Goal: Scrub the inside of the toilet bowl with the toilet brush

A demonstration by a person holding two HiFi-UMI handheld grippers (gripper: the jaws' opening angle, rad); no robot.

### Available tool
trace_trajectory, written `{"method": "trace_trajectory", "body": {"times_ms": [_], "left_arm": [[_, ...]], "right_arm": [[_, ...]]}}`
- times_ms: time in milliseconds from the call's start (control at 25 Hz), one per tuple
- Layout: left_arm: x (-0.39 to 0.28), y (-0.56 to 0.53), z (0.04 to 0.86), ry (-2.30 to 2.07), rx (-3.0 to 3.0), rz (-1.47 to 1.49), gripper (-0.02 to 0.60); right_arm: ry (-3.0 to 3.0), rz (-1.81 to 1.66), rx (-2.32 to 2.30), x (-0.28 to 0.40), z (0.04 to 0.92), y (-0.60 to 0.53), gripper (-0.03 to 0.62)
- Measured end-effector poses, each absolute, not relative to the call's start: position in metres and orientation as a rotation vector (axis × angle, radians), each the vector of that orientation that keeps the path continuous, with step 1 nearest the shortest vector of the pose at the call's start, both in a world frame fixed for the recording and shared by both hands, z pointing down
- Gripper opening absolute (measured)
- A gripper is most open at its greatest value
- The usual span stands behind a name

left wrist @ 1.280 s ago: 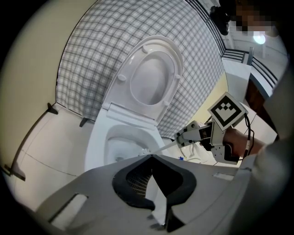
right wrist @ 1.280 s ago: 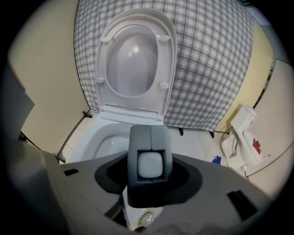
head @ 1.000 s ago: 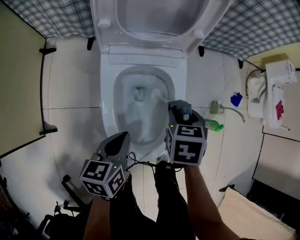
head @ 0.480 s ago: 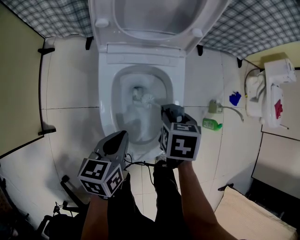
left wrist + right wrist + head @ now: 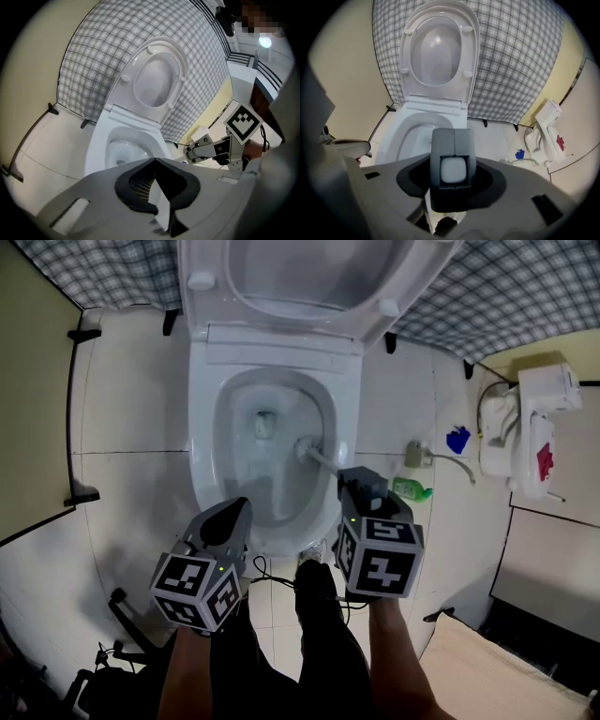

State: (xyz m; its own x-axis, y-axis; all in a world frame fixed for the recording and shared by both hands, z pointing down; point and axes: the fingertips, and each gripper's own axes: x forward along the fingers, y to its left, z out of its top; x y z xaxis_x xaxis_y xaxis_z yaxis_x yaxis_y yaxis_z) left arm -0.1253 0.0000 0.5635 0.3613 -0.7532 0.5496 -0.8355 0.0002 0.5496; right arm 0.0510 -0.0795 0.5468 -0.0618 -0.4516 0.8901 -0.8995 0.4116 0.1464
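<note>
Nearest, the person's dark trouser legs (image 5: 323,634) stood on the pale tiled floor (image 5: 141,493), with both forearms reaching forward. The left gripper (image 5: 236,512) hung over the front left edge of the toilet bowl (image 5: 200,442), its jaws closed tip to tip with nothing between them. The right gripper (image 5: 354,476) pointed steeply down at the bowl's front right, its jaws set fairly wide and clamped on the thick grey end of the toilet brush (image 5: 319,457). The brush's handle slanted from there down into the bowl, and its white head lay at the right inner wall, just right of the drain hole (image 5: 265,421). On the floor to the right of the bowl lay a green bottle (image 5: 411,489), and farther right a white unit (image 5: 530,423) sat by the wall. Beyond the bowl the seat and lid (image 5: 300,282) stood raised against a checked wall (image 5: 511,287).
</note>
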Motion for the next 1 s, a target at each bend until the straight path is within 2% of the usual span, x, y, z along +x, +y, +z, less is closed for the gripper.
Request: {"method": "trace_trajectory", "body": {"times_ms": [520, 1000], "left_arm": [[-0.130, 0.002, 0.567, -1.420, 1.749, 0.125, 0.009], [-0.119, 0.005, 0.572, -1.409, 1.751, 0.115, 0.009]], "right_arm": [[-1.701, 0.644, 1.031, -0.010, 0.629, -0.085, 0.199], [-1.658, 0.610, 1.035, 0.058, 0.550, -0.027, 0.198]]}}
